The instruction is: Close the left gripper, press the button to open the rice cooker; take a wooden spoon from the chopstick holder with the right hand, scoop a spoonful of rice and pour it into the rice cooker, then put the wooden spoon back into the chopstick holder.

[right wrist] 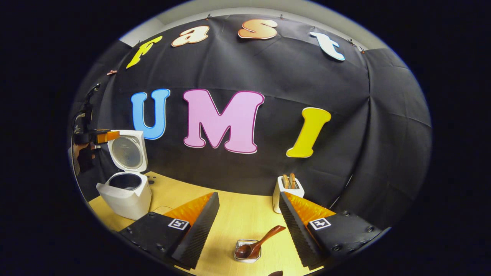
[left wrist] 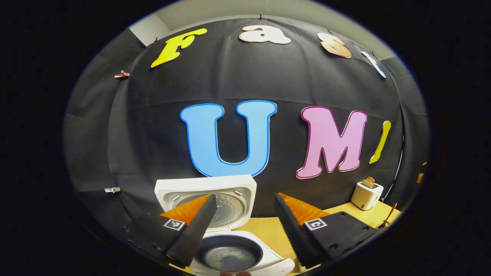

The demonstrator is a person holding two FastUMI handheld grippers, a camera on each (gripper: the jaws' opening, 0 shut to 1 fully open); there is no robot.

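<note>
Left tool (left wrist: 243,218) hangs above the cooker (left wrist: 230,251), fingers apart; right tool (right wrist: 249,226) likewise spread, seemingly well right of the cooker.

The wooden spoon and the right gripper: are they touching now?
Apart. The right gripper view shows the wooden spoon lying with its bowl in a small dish, bare table on each side between it and the open right gripper.
</note>
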